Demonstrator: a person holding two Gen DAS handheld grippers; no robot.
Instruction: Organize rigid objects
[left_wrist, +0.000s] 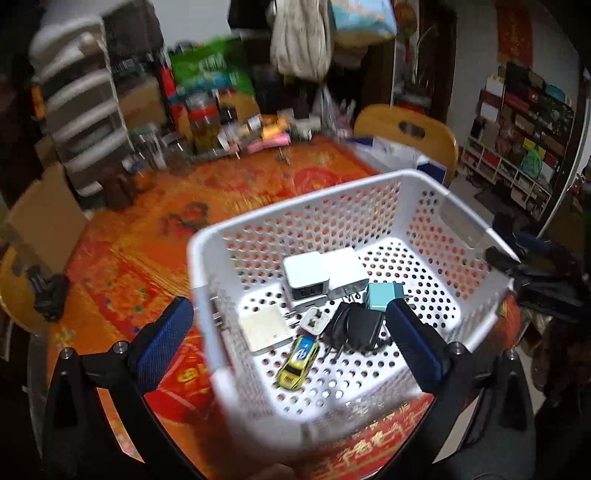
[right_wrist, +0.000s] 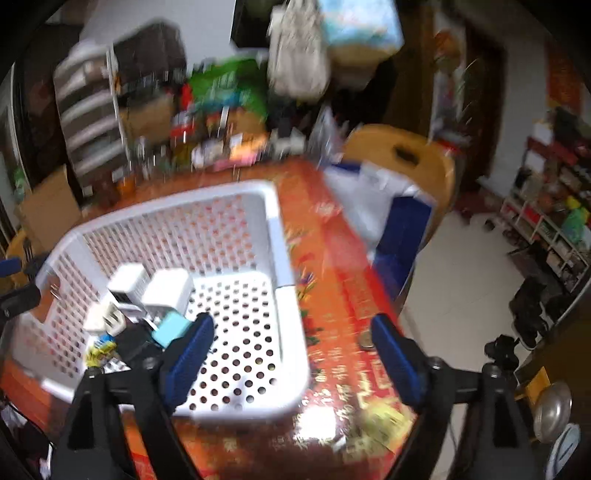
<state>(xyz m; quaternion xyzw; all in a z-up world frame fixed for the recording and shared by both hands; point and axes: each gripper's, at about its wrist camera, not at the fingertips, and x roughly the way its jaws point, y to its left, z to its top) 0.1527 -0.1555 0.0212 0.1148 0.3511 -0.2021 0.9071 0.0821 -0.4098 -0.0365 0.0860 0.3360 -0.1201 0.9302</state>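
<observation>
A white perforated basket stood on the bench, which was covered with a red and orange patterned cloth, near the bench's right edge. Inside it lay two white chargers side by side, a flat cream adapter, a small white plug, a teal charger, a black charger and a yellow toy car, all clustered toward the basket's left half. The left gripper had its fingers wide apart, straddling the basket's left wall with nothing clamped. The right gripper likewise had its fingers spread wide, astride the basket's right wall and gripping nothing
</observation>
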